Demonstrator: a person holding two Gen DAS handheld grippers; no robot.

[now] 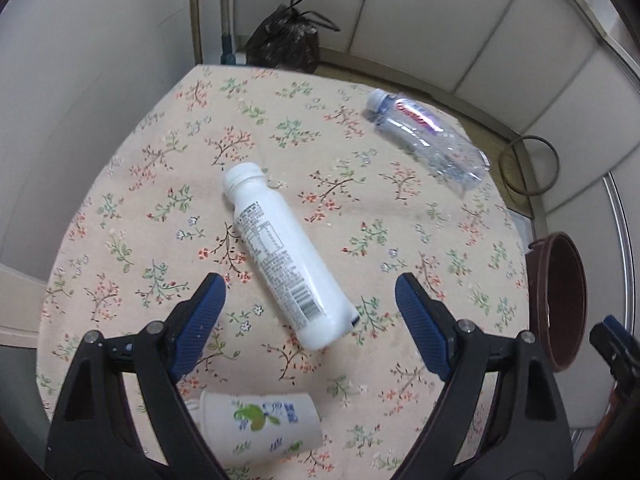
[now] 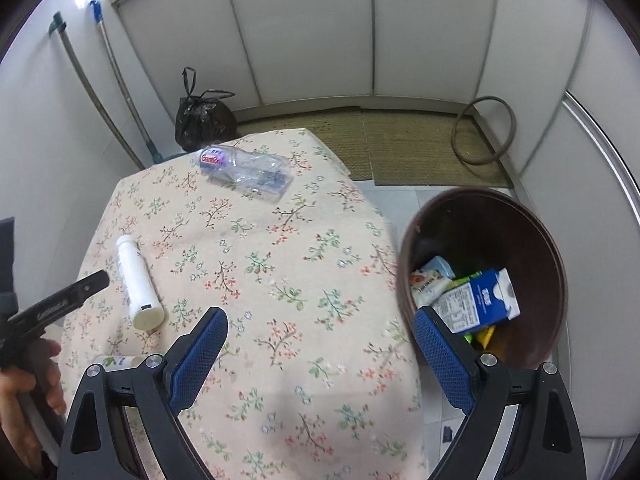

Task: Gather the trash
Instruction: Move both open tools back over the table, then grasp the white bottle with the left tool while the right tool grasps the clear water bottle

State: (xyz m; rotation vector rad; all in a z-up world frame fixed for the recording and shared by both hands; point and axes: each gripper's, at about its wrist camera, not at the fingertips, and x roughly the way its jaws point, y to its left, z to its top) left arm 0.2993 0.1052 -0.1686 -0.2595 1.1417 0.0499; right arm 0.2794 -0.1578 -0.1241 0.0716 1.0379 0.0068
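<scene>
A white plastic bottle (image 1: pixel 280 256) lies on its side in the middle of the floral tablecloth (image 1: pixel 160 200). My left gripper (image 1: pixel 309 280) hovers above it, open, its blue pads wide of the bottle's base on both sides. A crushed clear bottle (image 1: pixel 428 136) lies at the far right of the table. A white cup with green print (image 1: pixel 260 420) lies just under the left gripper. In the right wrist view my right gripper (image 2: pixel 320 314) is open and holds nothing, above the table's edge beside the brown bin (image 2: pixel 480 208). The white bottle (image 2: pixel 136 280) and clear bottle (image 2: pixel 244 170) show there too.
The bin stands on the floor right of the table and holds a blue carton (image 2: pixel 480 300) and other packaging. A tied black bag (image 2: pixel 204 120) sits behind the table, near mop handles (image 2: pixel 120 80). A ring (image 2: pixel 484 132) lies on the mat. A hand (image 2: pixel 24 400) holds the left gripper.
</scene>
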